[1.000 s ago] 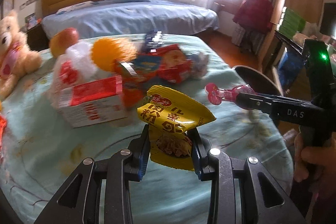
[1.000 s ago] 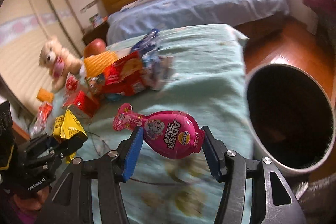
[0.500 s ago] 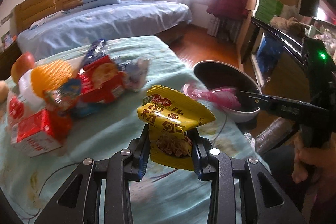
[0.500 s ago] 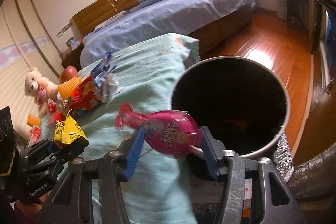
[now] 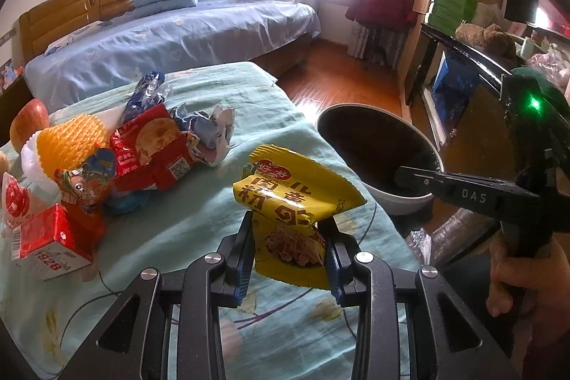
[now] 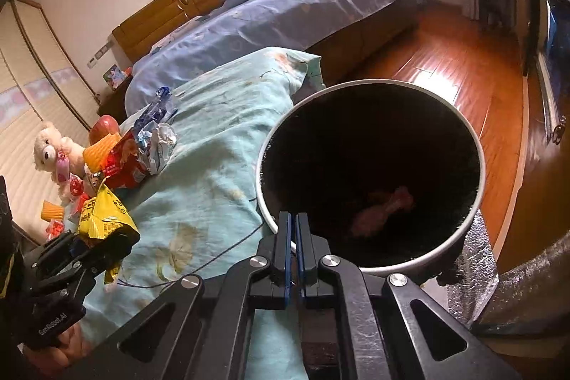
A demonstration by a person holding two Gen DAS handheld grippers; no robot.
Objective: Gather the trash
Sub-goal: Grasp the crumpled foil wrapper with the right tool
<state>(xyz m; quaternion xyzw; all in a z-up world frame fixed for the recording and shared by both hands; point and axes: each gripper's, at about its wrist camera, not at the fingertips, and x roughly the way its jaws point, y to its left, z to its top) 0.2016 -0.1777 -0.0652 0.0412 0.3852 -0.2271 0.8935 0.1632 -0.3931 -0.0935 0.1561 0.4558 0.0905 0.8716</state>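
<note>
My left gripper (image 5: 290, 230) is shut on a yellow snack packet (image 5: 295, 198) and holds it above the teal bedspread (image 5: 185, 230), left of the bin. The round grey trash bin (image 6: 477, 166) with a black liner stands by the bed's edge. My right gripper (image 6: 294, 223) is shut and empty, its tips at the bin's near rim. A pink bottle-shaped wrapper (image 6: 381, 212) lies inside the bin. More wrappers, red (image 5: 153, 145) and silver-blue (image 5: 210, 130), lie in a pile on the bed. The packet also shows in the right wrist view (image 6: 103, 216).
A red carton (image 5: 50, 244), an orange in foam net (image 5: 67, 141) and an apple (image 5: 28, 123) sit by the pile. A teddy bear (image 6: 53, 152) is further left. A second bed (image 5: 171, 34) lies behind. Wooden floor (image 6: 463, 66) and a dark cabinet (image 5: 463, 88) lie right.
My right gripper carried the pink wrapper over the bin, let it fall inside, and closed empty. My left gripper moved right toward the bin with the yellow packet.
</note>
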